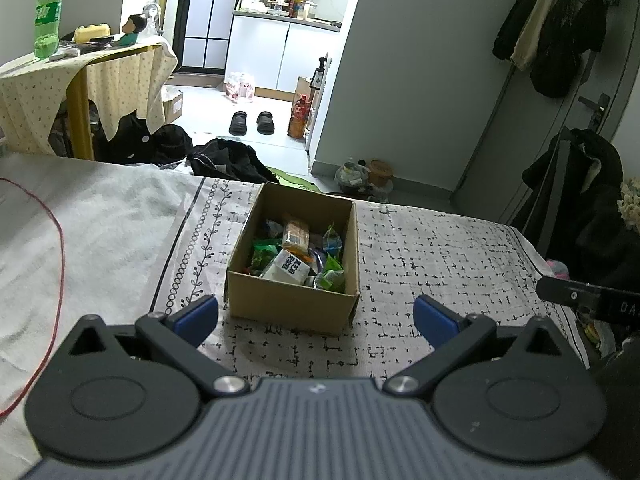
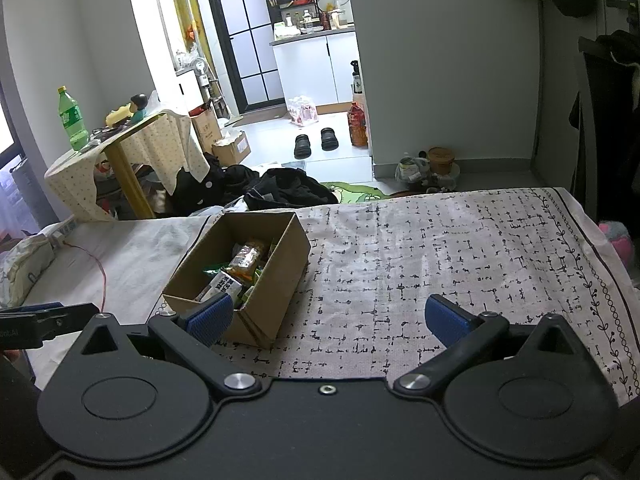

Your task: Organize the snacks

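Grey-white walls (image 2: 440, 60), pale tiled floor (image 2: 280, 136). Bed in front, covered by a patterned sheet (image 2: 460, 248) and a white towel (image 1: 92, 216). Small side table (image 1: 80, 92) at left with a dotted cloth, green bottle (image 1: 47, 16) on top. Open doorway to a bright kitchen with white cabinets (image 1: 276, 56); black-framed glass door (image 2: 244, 40) beside it. Black slippers (image 2: 316, 142) on the floor, dark clothes pile (image 2: 288, 190) near the bed. Grey door (image 1: 568, 92) at right with coats (image 1: 560, 28) hanging. Daylight from the left.
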